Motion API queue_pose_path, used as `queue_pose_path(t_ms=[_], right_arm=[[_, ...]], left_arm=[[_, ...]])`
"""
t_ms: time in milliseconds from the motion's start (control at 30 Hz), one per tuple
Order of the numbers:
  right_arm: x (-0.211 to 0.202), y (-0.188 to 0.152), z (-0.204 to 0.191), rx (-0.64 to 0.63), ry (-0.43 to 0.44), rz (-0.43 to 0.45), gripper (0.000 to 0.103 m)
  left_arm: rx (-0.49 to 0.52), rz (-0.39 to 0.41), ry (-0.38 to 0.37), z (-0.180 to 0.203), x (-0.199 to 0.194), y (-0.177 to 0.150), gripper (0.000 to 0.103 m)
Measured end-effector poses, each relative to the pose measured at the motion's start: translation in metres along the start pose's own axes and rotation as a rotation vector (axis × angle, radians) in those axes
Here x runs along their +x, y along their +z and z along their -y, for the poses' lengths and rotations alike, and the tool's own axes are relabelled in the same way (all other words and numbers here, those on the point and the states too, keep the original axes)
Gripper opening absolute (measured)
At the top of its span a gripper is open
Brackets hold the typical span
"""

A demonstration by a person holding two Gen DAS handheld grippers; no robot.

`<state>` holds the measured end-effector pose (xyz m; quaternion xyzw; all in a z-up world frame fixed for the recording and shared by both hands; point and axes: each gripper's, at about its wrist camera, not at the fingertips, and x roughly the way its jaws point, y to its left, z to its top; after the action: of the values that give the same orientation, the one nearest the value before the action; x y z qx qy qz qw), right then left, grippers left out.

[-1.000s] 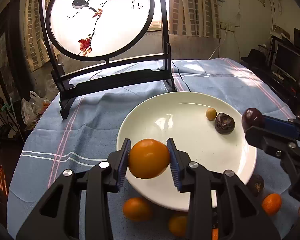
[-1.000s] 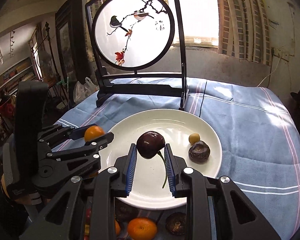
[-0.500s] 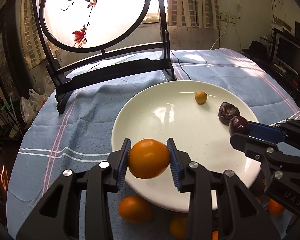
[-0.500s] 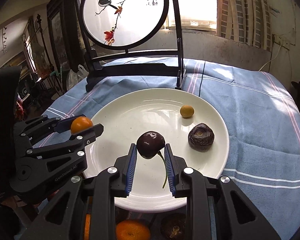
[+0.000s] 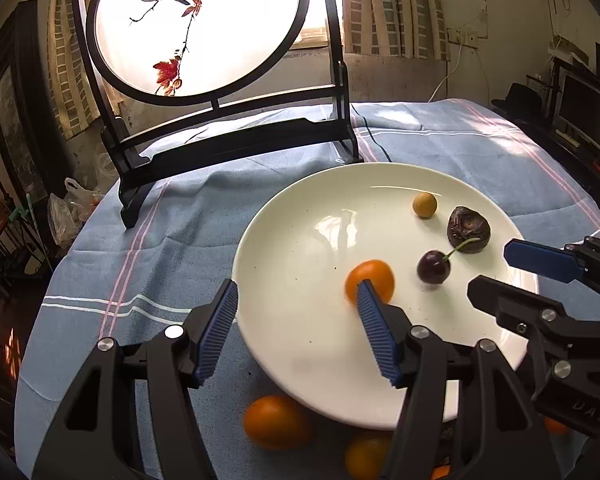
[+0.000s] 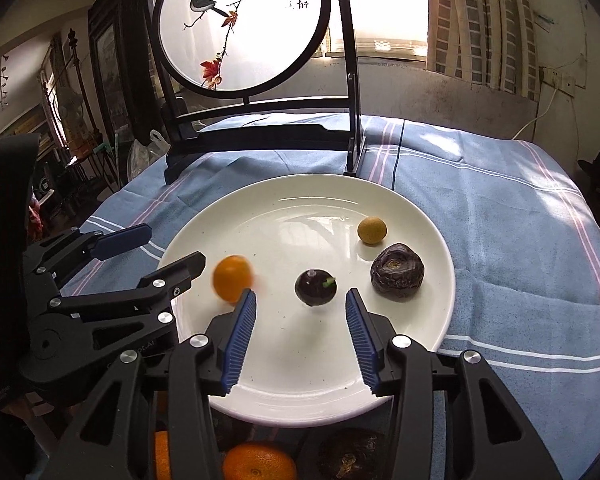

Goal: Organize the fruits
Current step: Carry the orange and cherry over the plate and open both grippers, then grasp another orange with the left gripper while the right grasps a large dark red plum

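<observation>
White plate (image 5: 300,340) on a blue striped tablecloth (image 5: 160,216), seen from both wrist cameras. Left gripper (image 5: 296,300): jaws opening, nothing pressed between the blue pads; the orange (image 5: 374,278), motion-blurred, lies on the plate just beyond the tip of the right-hand finger (image 5: 374,332), partly hidden by it. Right gripper (image 6: 300,304): jaws opening, pads clear of the dark cherry (image 6: 315,287), which sits on the plate just ahead of the gap between the fingers, its green stem visible. Further back on the plate lie a small yellow-brown round fruit (image 6: 372,230) and a wrinkled dark passion fruit (image 6: 397,271), near each other. More oranges (image 5: 276,422) and another dark fruit (image 6: 346,458) rest on the cloth beside the plate's near rim. A framed round bird painting (image 6: 240,20) stands upright behind the plate.
</observation>
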<state>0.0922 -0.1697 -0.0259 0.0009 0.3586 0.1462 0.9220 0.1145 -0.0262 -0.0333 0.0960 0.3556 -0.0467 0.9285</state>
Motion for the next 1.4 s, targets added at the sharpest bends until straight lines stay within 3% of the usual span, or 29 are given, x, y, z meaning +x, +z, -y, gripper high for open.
queue_pose_path(t_ms=[133, 233, 400, 500, 667, 800, 967, 1033, 1067, 1100, 1400], right_arm=[[-0.01, 0.002, -0.003, 0.002, 0.019, 0.02, 0.047], [-0.028, 0.002, -0.01, -0.006, 0.048, 0.047, 0.054], [-0.068, -0.02, -0.019, -0.068, 0.058, 0.059, 0.062], [-0.091, -0.043, -0.015, -0.125, -0.005, 0.055, 0.069], [-0.112, -0.082, -0.003, -0.142, -0.056, -0.004, 0.069], [-0.119, -0.103, -0.005, -0.15, -0.051, -0.031, 0.069], [-0.123, -0.117, -0.016, -0.148, -0.002, -0.037, 0.069], [-0.122, -0.121, -0.023, -0.152, 0.027, -0.052, 0.069], [-0.12, -0.123, -0.028, -0.159, 0.035, -0.06, 0.069], [-0.117, -0.125, -0.032, -0.169, 0.042, -0.07, 0.069], [-0.071, -0.13, -0.071, -0.253, 0.099, -0.184, 0.068]], left_arm=[[0.002, 0.006, -0.002, 0.0, -0.004, 0.001, 0.061], [0.008, 0.028, -0.018, -0.001, -0.018, 0.002, 0.061], [0.058, 0.066, -0.069, -0.004, -0.054, -0.016, 0.072], [0.148, 0.046, -0.101, 0.001, -0.077, -0.044, 0.072], [0.247, -0.02, -0.244, 0.006, -0.114, -0.095, 0.072], [0.314, -0.074, -0.349, 0.022, -0.132, -0.131, 0.072], [0.332, -0.142, -0.366, 0.039, -0.123, -0.154, 0.072], [0.322, -0.161, -0.377, 0.041, -0.117, -0.155, 0.066], [0.317, -0.168, -0.379, 0.041, -0.115, -0.156, 0.048], [0.311, -0.182, -0.379, 0.041, -0.112, -0.155, 0.04], [0.248, -0.108, -0.372, 0.011, -0.13, -0.142, 0.04]])
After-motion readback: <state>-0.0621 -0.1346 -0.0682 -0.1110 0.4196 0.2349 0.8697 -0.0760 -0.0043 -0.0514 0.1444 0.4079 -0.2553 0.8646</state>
